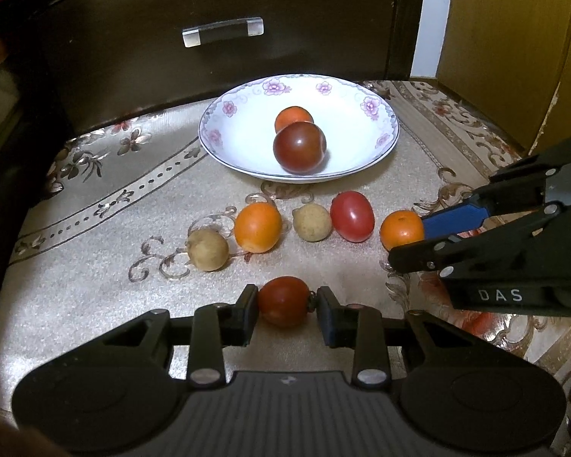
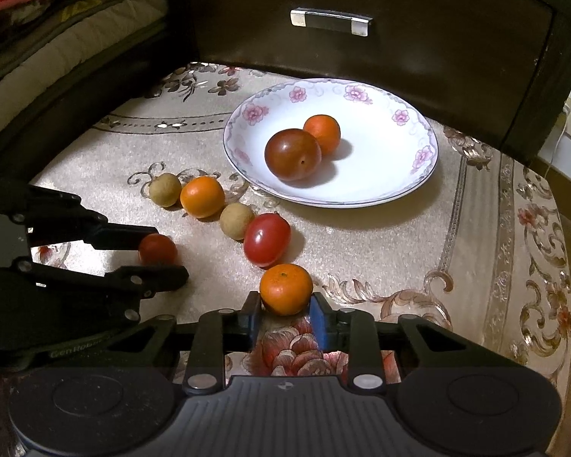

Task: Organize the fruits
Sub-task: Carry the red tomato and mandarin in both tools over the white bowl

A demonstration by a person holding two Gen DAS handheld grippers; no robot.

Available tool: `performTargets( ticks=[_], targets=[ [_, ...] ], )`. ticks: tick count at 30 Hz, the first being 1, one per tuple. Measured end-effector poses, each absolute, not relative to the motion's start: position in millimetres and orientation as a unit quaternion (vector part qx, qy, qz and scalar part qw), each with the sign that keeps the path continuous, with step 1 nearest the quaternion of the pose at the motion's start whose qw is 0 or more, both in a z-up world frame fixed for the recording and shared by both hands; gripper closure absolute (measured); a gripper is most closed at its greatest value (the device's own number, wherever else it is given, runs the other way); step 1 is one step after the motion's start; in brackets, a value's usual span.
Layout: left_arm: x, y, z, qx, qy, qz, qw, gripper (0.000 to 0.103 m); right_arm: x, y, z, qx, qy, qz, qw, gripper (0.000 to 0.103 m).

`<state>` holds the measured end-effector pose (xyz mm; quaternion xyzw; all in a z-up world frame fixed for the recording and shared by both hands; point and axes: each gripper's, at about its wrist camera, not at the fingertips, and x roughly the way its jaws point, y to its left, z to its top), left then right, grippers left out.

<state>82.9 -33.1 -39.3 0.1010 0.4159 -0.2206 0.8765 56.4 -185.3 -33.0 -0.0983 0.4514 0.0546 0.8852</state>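
Observation:
A white floral plate (image 1: 384, 141) (image 2: 418, 175) holds a dark red tomato (image 1: 300, 147) (image 2: 292, 154) and a small orange (image 1: 294, 117) (image 2: 322, 133). On the cloth in front lie a row of fruits: two tan longans (image 1: 207, 249) (image 1: 312, 222), an orange (image 1: 257, 227) (image 2: 202, 196) and a red tomato (image 1: 352, 216) (image 2: 267, 240). My left gripper (image 1: 285, 304) (image 2: 161, 257) is shut on a small red tomato (image 1: 283, 301) (image 2: 157, 249). My right gripper (image 2: 285, 304) (image 1: 407, 234) is shut on a small orange (image 2: 285, 288) (image 1: 401, 229).
A dark wooden drawer front with a metal handle (image 1: 223, 31) (image 2: 331, 21) stands just behind the plate. The patterned cloth (image 1: 95, 266) covers the surface. Folded bedding (image 2: 57, 19) lies at the left. A yellow wall (image 1: 514, 38) is at the right.

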Motion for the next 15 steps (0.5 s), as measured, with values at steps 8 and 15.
performTargets(
  ticks=[8,15],
  targets=[
    [83,-34,-38,0.101,0.419,-0.219,0.875,0.065,57,-185,-31,-0.096,0.450,0.050,0.886,0.079],
    [87,-34,-29,0.088,0.411,-0.220,0.881,0.065,57,-187,-22,-0.074,0.443,0.056,0.892,0.080]
  ],
)
